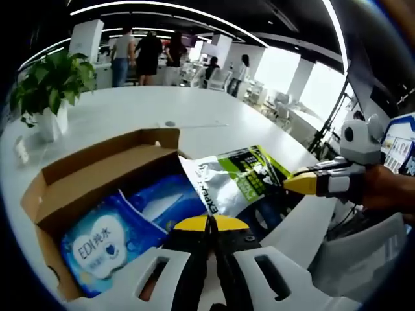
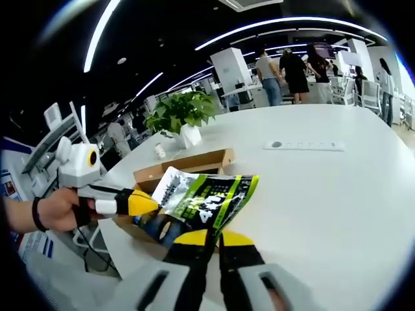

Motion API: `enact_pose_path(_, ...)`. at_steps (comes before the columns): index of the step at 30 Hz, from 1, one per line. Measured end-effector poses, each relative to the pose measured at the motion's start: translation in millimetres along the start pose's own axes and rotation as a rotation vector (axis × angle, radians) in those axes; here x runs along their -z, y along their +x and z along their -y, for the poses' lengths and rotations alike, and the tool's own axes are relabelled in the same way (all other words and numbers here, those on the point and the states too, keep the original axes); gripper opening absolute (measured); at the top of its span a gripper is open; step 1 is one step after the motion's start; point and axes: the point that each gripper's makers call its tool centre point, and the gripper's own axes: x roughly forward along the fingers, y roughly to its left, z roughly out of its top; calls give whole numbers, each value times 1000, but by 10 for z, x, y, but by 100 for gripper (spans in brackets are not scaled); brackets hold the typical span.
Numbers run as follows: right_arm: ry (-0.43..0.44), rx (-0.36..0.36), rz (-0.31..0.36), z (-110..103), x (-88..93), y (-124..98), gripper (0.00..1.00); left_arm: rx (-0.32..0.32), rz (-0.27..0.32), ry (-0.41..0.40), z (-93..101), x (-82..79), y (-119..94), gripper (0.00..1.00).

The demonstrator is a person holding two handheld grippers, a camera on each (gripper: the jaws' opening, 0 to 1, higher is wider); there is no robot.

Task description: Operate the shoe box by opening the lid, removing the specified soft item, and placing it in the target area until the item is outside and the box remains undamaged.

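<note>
An open cardboard shoe box (image 1: 97, 165) (image 2: 185, 162) lies on the white table with blue wet-wipe packs (image 1: 97, 243) inside. A silver and green soft pouch (image 1: 237, 176) (image 2: 211, 197) hangs over the box's open side. In the left gripper view my left gripper (image 1: 209, 223) is shut, with the pouch's silver end at its tips. In the right gripper view it comes in from the left (image 2: 148, 202), touching that same end. My right gripper (image 2: 214, 236) is shut on the pouch's green corner, and in the left gripper view it enters from the right (image 1: 299, 183).
A potted plant (image 1: 48, 87) (image 2: 181, 113) stands beyond the box. A small white object (image 2: 160, 151) sits by the pot. The white table (image 2: 311, 194) stretches wide to the right, with a flush socket strip (image 2: 303, 146). Several people (image 1: 136, 55) stand far off by desks and chairs.
</note>
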Motion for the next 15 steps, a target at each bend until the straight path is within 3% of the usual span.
enact_pose_path(15, 8, 33, -5, 359, 74, -249, 1, 48, -24, 39, 337, -48, 263, 0)
